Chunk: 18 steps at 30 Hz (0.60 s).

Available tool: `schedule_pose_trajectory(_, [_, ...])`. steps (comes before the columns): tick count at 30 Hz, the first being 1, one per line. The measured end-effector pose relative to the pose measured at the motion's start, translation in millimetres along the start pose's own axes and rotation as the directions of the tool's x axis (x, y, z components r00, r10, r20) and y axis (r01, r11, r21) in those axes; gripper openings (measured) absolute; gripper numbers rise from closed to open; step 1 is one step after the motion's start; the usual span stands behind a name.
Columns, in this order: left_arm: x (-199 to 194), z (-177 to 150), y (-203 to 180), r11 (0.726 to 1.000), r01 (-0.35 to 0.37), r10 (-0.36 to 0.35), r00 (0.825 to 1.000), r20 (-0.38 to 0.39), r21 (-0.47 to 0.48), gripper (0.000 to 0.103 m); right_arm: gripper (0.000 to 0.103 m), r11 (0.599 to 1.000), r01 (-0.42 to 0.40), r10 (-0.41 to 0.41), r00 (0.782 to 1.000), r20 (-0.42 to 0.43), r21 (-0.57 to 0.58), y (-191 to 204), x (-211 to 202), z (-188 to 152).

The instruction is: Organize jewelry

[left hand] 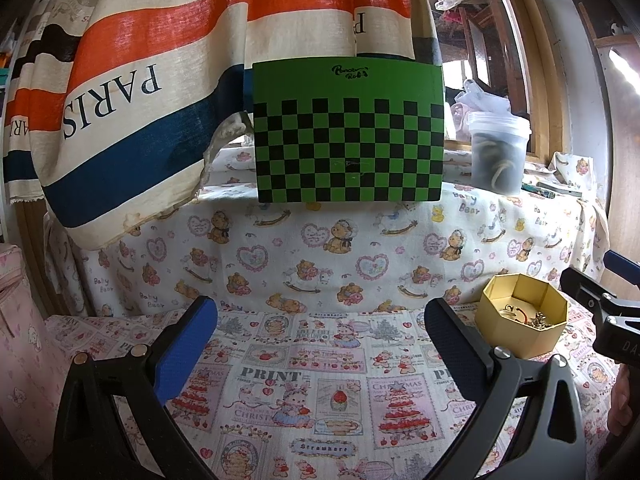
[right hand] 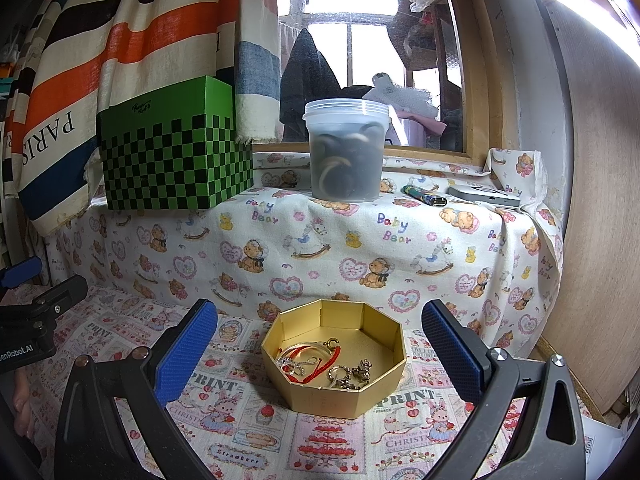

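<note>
A gold octagonal box (right hand: 352, 394) sits on the printed cloth, straight ahead of my right gripper (right hand: 320, 352), which is open and empty just in front of it. Inside lie a red cord bracelet (right hand: 316, 364), a gold ring clasp (right hand: 332, 343) and silver charms (right hand: 356, 374). In the left wrist view the same box (left hand: 520, 332) is at the right, beyond my open, empty left gripper (left hand: 320, 344). The right gripper shows at the far right edge of the left wrist view (left hand: 600, 304).
A green checkered box (right hand: 176, 160) and a lidded plastic tub (right hand: 346, 148) stand on the raised ledge behind. A lighter (right hand: 424, 196) and a flat white device (right hand: 484, 196) lie at the ledge's right. A striped curtain (left hand: 140, 80) hangs at left; a wooden panel (right hand: 592, 200) stands right.
</note>
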<state>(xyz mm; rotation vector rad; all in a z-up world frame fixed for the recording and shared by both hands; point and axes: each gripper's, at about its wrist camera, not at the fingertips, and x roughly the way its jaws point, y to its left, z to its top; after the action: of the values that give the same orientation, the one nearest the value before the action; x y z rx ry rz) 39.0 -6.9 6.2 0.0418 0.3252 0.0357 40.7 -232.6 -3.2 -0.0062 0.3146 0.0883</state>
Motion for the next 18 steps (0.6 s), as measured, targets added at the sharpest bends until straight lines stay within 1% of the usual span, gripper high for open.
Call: schedule_pose_trajectory(18, [0.1, 0.2, 0.4, 1.0, -0.009, 0.009, 1.0, -0.001, -0.003, 0.103, 0.103, 1.0, 0.0, 0.0, 1.0, 0.0, 0.001, -0.3, 0.2, 0.0])
